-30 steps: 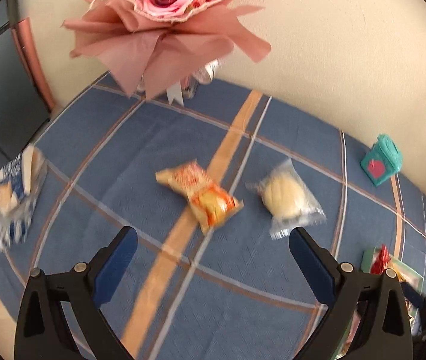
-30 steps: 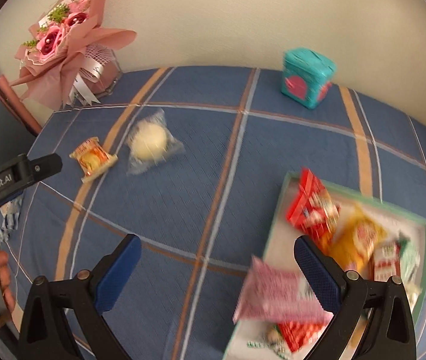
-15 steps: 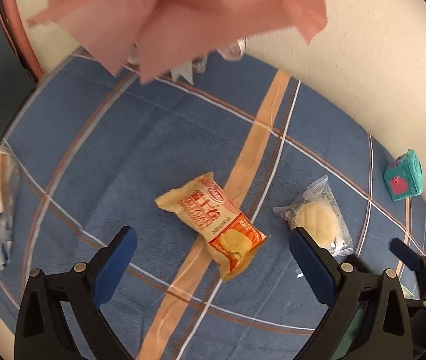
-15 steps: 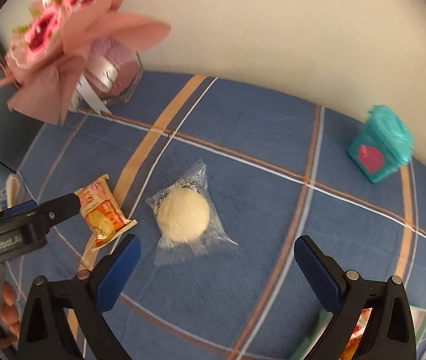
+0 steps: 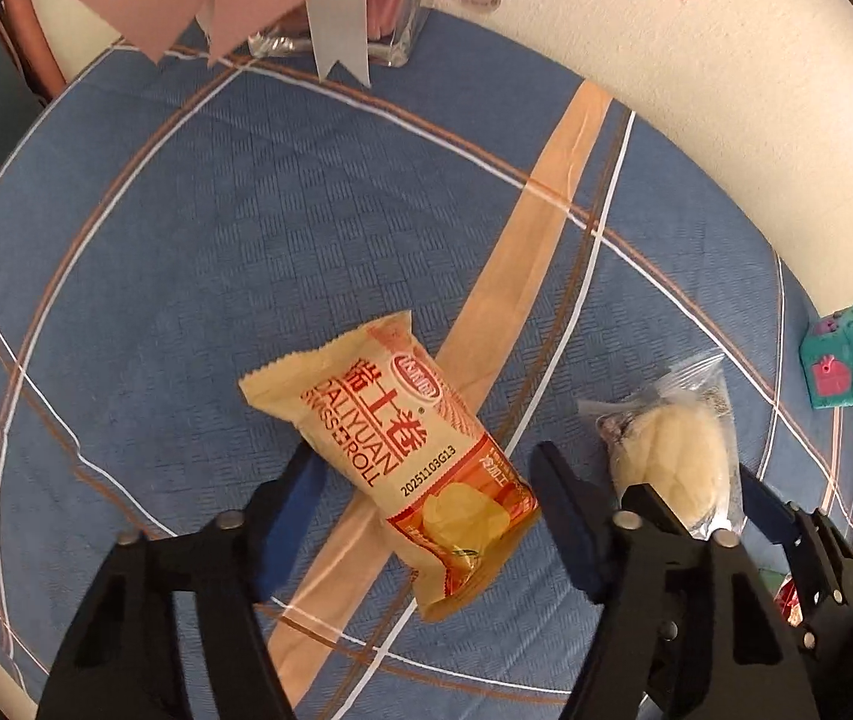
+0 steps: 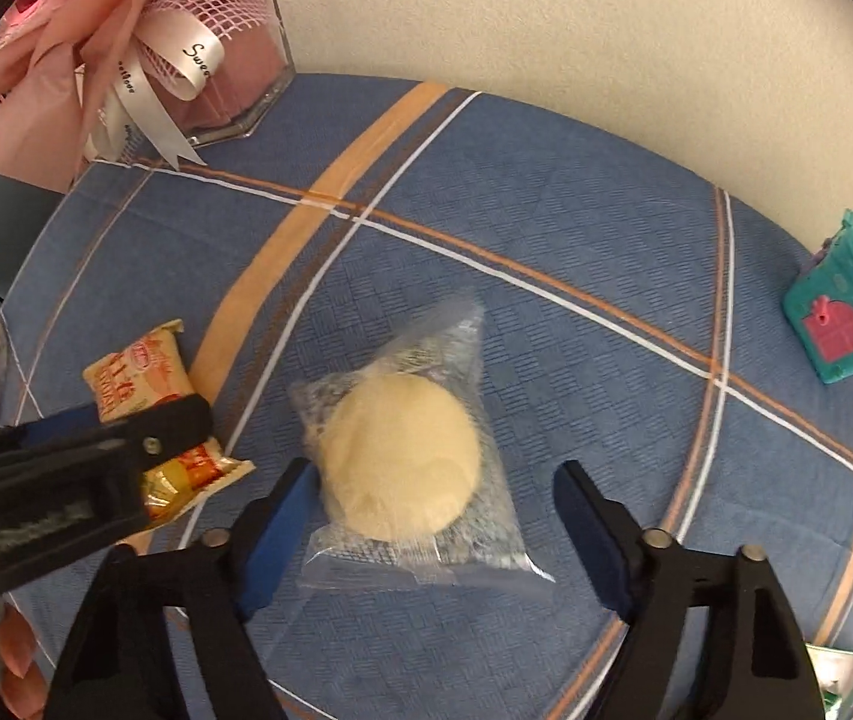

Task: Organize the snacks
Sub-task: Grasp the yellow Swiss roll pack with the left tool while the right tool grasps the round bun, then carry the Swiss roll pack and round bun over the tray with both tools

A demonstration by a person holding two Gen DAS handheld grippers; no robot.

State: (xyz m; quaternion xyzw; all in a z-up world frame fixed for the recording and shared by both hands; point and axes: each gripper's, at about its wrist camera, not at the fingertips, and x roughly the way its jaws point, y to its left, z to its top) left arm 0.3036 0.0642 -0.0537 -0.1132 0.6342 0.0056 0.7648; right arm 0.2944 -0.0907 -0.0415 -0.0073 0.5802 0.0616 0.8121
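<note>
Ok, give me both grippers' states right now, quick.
Left gripper: open, jaws just been closing around the Swiss roll packet, pads not pressing yet.
Right gripper: open, jaws just been closing around the wrapped bun, not gripped.

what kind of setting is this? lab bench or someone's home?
Likely a home: a table against a plain wall, under a blue plaid tablecloth, with a ribboned pink bouquet in a glass vase and a teal trinket box beside wrapped snacks.

Matt woven tablecloth [image 5: 258, 252]; glossy plastic snack wrapper [image 5: 390, 456].
</note>
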